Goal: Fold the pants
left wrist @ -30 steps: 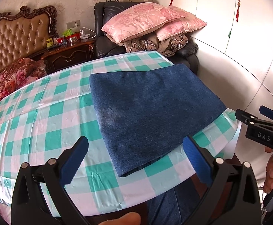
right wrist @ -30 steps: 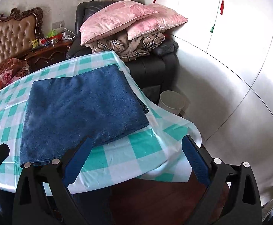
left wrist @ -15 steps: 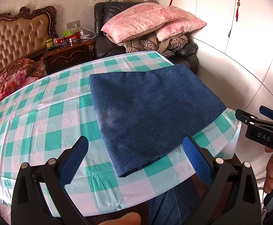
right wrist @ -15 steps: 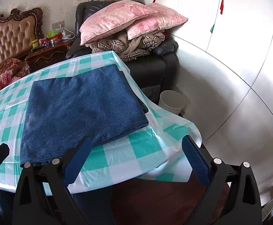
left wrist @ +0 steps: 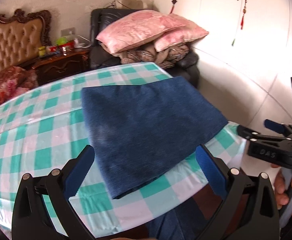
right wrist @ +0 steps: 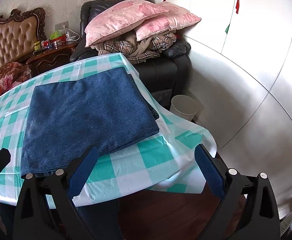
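Note:
The blue denim pants lie folded into a flat rectangle on the table with the green-and-white checked cloth; they also show in the right wrist view. My left gripper is open and empty, just above the near edge of the pants. My right gripper is open and empty, above the table's near right corner, to the right of the pants. The right gripper also shows at the right edge of the left wrist view.
A black armchair stacked with pink pillows and plaid blankets stands behind the table. A white bin sits on the floor at the right. A bed with a tufted headboard and a nightstand are at the back left. White wardrobe doors fill the right.
Both grippers have shifted a little forward and down toward the table; the left view is blurred by motion. The pants have not moved.

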The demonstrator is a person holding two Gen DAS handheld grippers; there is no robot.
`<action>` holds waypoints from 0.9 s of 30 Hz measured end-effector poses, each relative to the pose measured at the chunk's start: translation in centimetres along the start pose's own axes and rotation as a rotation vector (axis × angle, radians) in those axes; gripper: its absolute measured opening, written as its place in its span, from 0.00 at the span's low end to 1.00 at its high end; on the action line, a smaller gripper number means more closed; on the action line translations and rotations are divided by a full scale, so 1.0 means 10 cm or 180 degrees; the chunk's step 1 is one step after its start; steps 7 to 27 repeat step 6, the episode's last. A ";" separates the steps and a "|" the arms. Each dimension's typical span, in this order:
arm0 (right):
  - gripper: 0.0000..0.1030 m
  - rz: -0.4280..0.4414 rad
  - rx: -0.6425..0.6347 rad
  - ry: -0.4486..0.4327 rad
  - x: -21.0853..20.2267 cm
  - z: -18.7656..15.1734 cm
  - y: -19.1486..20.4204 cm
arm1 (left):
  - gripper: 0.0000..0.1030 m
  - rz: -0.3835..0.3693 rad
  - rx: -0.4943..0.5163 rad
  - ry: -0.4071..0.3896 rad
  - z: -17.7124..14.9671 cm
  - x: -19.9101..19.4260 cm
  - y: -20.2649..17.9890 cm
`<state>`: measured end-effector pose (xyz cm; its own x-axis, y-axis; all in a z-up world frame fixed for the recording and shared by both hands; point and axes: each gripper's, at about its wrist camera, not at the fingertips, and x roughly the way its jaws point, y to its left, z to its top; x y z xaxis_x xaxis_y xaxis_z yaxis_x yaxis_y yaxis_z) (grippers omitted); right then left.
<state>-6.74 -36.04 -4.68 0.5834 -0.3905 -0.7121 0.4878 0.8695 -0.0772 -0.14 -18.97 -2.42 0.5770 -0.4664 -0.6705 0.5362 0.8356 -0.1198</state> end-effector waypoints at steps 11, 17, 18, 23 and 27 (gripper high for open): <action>0.92 0.0023 0.0135 0.0113 0.22 -0.03 -0.04 | 0.98 0.0669 -0.0639 -0.0187 -0.30 -0.39 0.97; 0.92 0.0023 0.0135 0.0113 0.22 -0.03 -0.04 | 0.98 0.0669 -0.0639 -0.0187 -0.30 -0.39 0.97; 0.92 0.0023 0.0135 0.0113 0.22 -0.03 -0.04 | 0.98 0.0669 -0.0639 -0.0187 -0.30 -0.39 0.97; 0.92 0.0023 0.0135 0.0113 0.22 -0.03 -0.04 | 0.98 0.0669 -0.0639 -0.0187 -0.30 -0.39 0.97; 0.92 0.0023 0.0135 0.0113 0.22 -0.03 -0.04 | 0.98 0.0669 -0.0639 -0.0187 -0.30 -0.39 0.97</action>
